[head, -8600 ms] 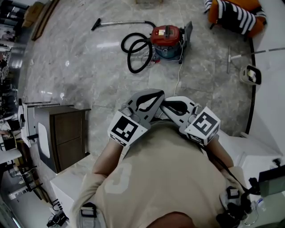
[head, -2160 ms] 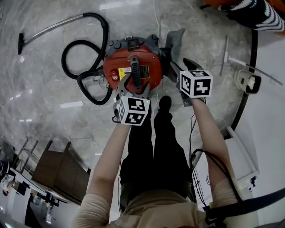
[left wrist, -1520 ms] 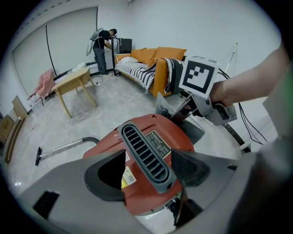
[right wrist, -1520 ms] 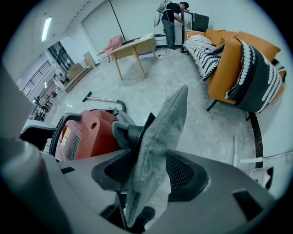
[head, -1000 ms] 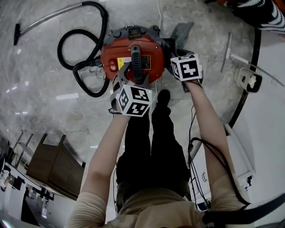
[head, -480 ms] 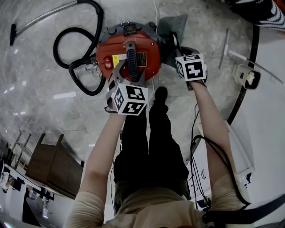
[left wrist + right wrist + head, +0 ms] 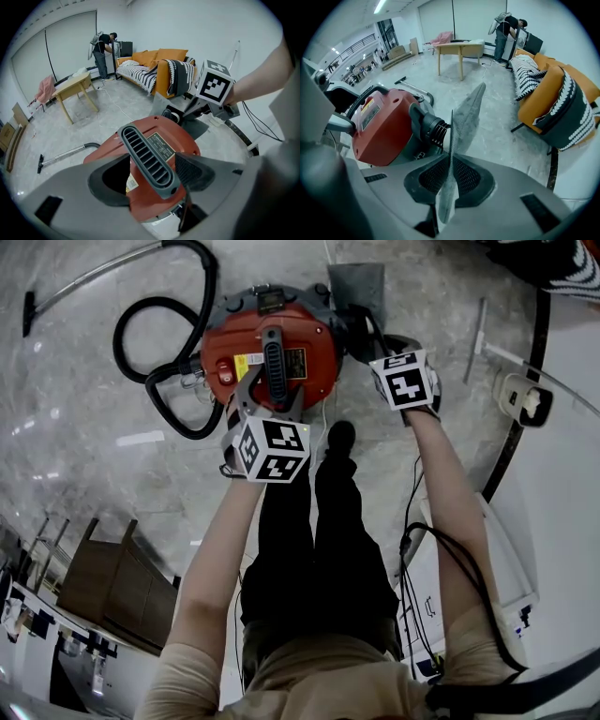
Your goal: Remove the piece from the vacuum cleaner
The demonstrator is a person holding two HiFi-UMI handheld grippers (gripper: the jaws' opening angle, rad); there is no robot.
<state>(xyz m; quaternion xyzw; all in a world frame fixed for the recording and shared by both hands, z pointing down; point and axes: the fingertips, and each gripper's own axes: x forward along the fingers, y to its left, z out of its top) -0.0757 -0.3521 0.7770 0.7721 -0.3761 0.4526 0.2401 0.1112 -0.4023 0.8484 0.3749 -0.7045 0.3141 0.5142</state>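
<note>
The right hand-held gripper (image 7: 450, 161) is nearly closed. Its jaws have just been closing and now pinch the piece (image 7: 467, 115), a thin, flat grey sheet with a speckled, mesh-like face. The sheet shows edge-on between the cross-hatched pads and fans wider beyond their tips. Just left of those tips sits the vacuum cleaner (image 7: 248, 338), a round glossy red drum on a grey base. Its black ribbed collar (image 7: 434, 127) lies close beside the sheet's near edge. The left hand-held gripper (image 7: 146, 160) stands wide, its jaws clamped across the handle (image 7: 149, 154), a dark grey slotted bar arching over the drum's top. Left of that gripper a black hose (image 7: 119, 329) coils on the floor (image 7: 94, 465), which is polished grey marbled stone. Ahead of the right hand-held gripper the floor lies open, and to its right stands an orange sofa (image 7: 543, 89) with a striped throw
</note>
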